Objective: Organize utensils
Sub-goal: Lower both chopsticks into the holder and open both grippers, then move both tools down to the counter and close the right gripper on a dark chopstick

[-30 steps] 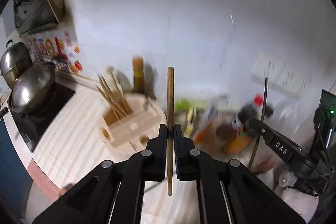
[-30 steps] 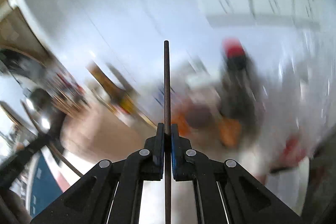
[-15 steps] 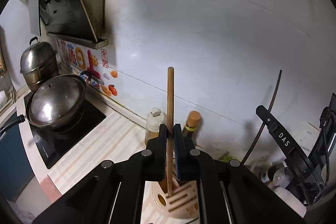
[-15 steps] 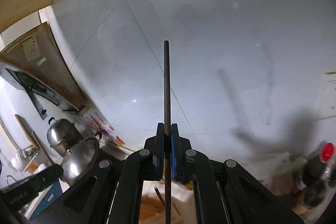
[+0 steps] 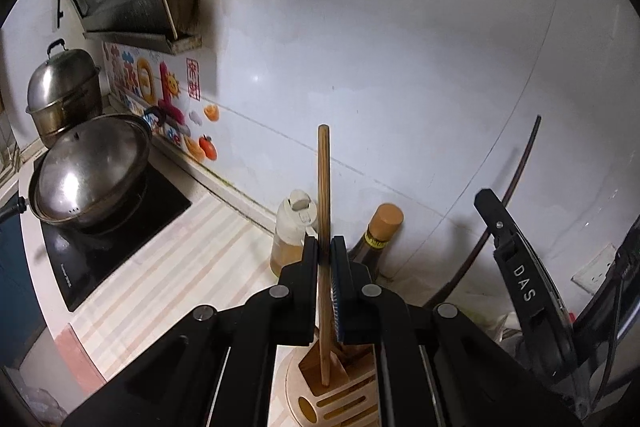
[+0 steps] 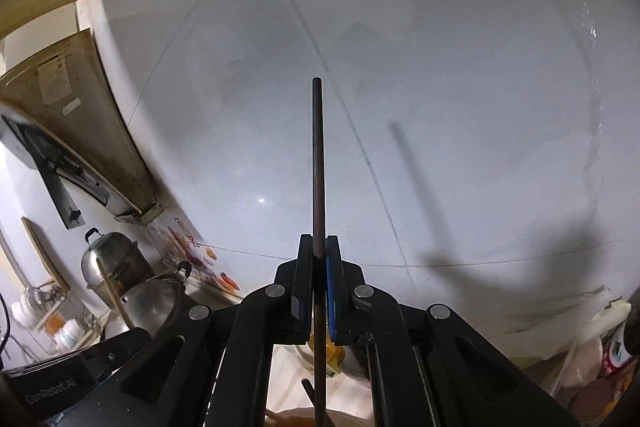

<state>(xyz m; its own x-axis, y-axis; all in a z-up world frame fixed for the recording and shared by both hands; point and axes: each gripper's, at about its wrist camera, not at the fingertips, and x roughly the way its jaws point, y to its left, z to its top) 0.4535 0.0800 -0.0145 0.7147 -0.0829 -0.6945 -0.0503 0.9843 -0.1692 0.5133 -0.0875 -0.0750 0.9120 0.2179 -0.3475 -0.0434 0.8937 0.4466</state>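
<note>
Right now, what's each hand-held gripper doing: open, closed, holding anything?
Left hand-held gripper: closed on a light brown wooden chopstick, upright.
Right hand-held gripper: closed on a dark brown wooden chopstick, upright.

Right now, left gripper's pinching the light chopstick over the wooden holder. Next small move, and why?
Probably ease the left gripper straight down a little, then open. Its jaws are shut on the light chopstick, held upright, and the lower tip already seems to sit in the square compartment of the wooden holder. Whether it touches bottom is unclear.
</note>
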